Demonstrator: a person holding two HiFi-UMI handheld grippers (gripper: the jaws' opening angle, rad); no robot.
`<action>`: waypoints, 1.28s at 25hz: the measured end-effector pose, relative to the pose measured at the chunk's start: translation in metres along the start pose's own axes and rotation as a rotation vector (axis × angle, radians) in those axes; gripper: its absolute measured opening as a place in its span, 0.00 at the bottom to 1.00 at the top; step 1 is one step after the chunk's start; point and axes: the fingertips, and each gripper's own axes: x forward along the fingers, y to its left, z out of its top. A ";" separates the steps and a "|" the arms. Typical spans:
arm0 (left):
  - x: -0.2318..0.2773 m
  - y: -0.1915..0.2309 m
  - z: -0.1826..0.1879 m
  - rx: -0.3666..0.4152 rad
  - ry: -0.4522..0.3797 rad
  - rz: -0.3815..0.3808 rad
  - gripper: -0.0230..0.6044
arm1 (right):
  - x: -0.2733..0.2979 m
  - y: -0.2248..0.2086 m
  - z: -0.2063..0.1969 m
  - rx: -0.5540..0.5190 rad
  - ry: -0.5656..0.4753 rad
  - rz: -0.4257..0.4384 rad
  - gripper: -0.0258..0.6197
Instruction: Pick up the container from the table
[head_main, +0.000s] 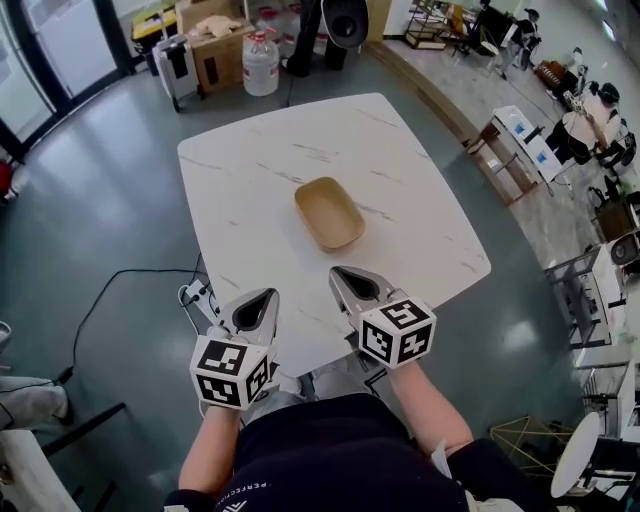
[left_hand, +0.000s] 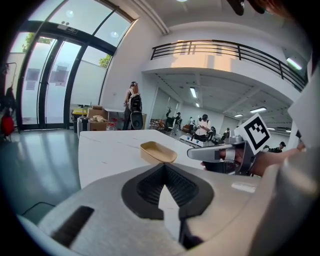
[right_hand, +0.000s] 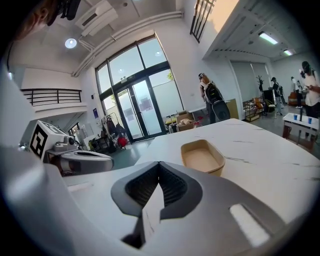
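A tan oval container lies empty near the middle of the white marble table. Both grippers hover over the table's near edge, short of it. My left gripper is below and left of the container, jaws shut, nothing held. My right gripper sits closer, just below the container's near end, also shut and empty. In the left gripper view the container lies ahead beyond the closed jaws, with the right gripper at the right. In the right gripper view the container lies just ahead and to the right.
A power strip with a cable lies on the floor left of the table. Beyond the far edge stand a water bottle and cardboard boxes. Desks and shelves line the right side. A person stands far off.
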 end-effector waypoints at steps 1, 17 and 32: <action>0.006 0.002 0.002 -0.004 -0.002 0.006 0.03 | 0.005 -0.005 0.001 0.000 0.009 0.008 0.04; 0.067 0.030 0.013 -0.074 0.031 0.089 0.03 | 0.069 -0.057 0.006 -0.098 0.153 0.085 0.12; 0.082 0.058 0.011 -0.141 0.048 0.163 0.03 | 0.110 -0.064 -0.015 -0.437 0.429 0.096 0.23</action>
